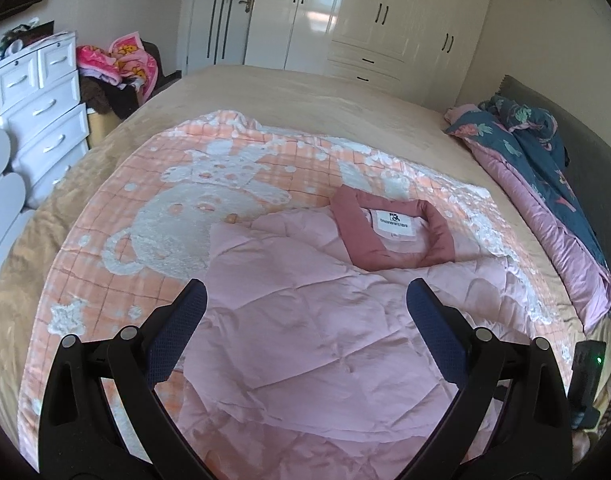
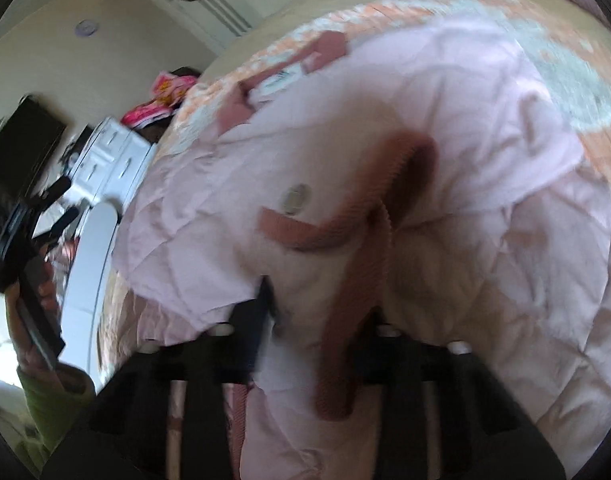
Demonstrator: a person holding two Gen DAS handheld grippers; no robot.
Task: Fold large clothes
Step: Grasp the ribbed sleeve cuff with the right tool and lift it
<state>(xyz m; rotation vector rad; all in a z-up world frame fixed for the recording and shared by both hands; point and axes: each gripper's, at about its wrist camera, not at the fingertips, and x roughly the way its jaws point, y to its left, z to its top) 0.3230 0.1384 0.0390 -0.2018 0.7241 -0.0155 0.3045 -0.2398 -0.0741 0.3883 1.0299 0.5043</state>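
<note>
In my left wrist view, a white plastic chest of drawers stands at the far left, with a heap of bright pink printed blankets just right of it. The tan bed fills the middle, spread with an orange-and-white checked blanket bearing a white bear figure. On that blanket lies the pale pink quilted jacket, its darker rose collar toward the upper right, label showing. My left gripper hovers above the jacket, its two dark blue fingers spread wide with nothing between them. At the right edge a dark floral quilt is bunched against the headboard.

In the right wrist view (badly blurred), my left hand with its gripper shows at the left edge. In the lower middle, my right gripper is pinched on the jacket's ribbed rose cuff, pink fabric bulging above it.
</note>
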